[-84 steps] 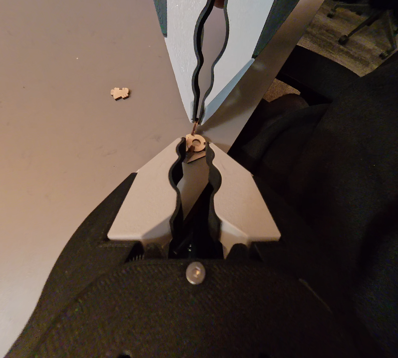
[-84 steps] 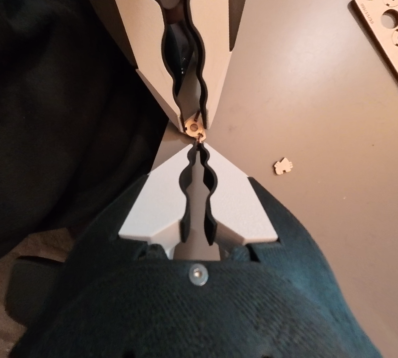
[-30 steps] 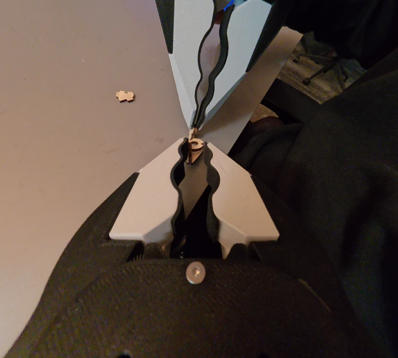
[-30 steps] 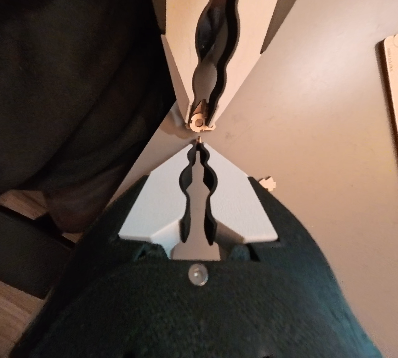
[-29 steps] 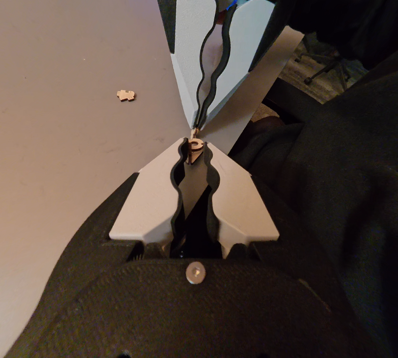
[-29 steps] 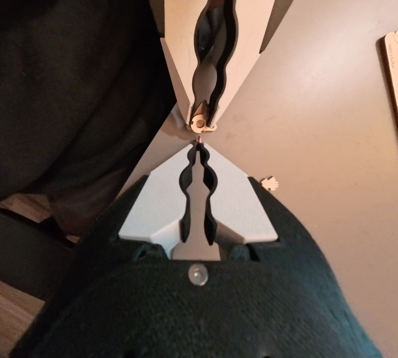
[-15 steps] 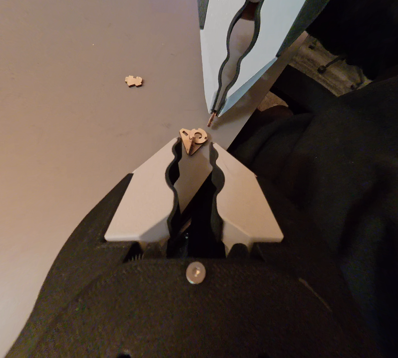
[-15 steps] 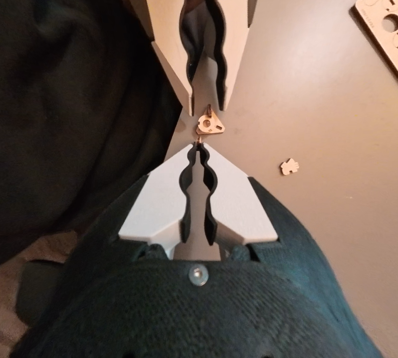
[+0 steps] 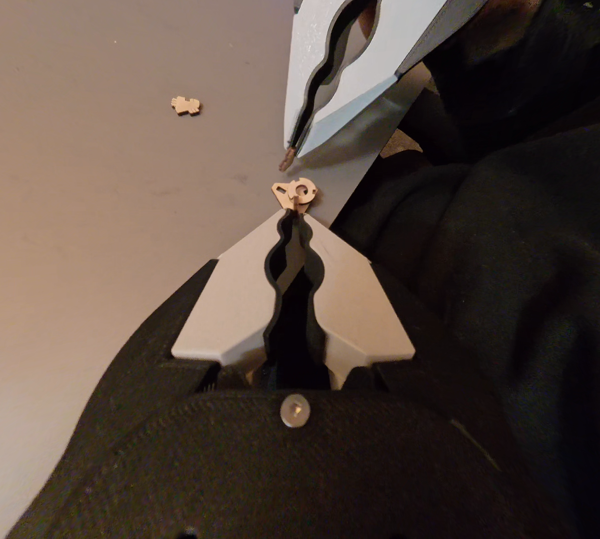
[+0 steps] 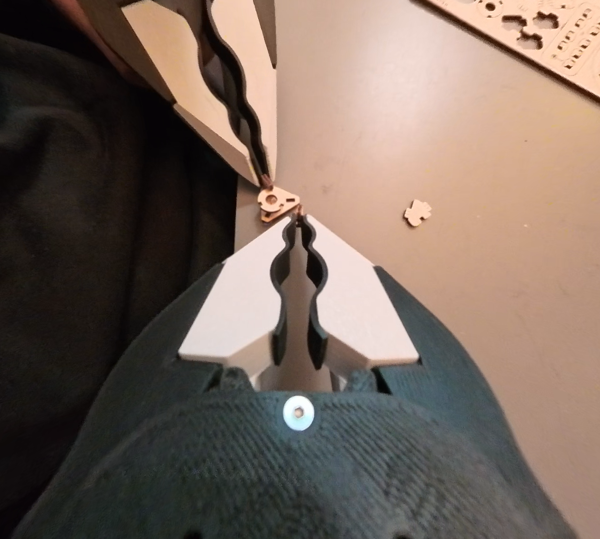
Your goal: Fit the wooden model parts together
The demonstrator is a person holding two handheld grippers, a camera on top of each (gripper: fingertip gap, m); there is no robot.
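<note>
A small wooden assembly (image 9: 303,191), a triangular plate with a round disc on it, lies on the grey table (image 9: 97,198) close to its edge. My left gripper (image 9: 293,214) is shut on a thin upright pin that sticks up from the assembly. The right wrist view shows the same: the left gripper (image 10: 264,180) pinches the pin just above the assembly (image 10: 276,200). My right gripper (image 10: 298,221) is shut on a small brown wooden peg (image 10: 300,211), whose tip is beside the assembly's corner. In the left wrist view the right gripper (image 9: 293,148) holds the peg (image 9: 286,162) just beyond the assembly.
A loose small wooden piece (image 9: 185,106) lies on the table; it also shows in the right wrist view (image 10: 418,212). A wooden sheet with punched-out holes (image 10: 519,4) lies farther off. The table edge and a person's dark clothing (image 9: 487,263) are right beside the assembly. Less than 4 cm separates the two grippers' tips. It is some 7 cm from my right tips to the loose small wooden piece (image 9: 185,106). Seen from the right wrist view (image 10: 414,209) as well.
My left gripper opened and the assembly lay flat on the table; the pads have come together once more, now on its upright pin. My right gripper drew back slightly, still shut on its peg.
</note>
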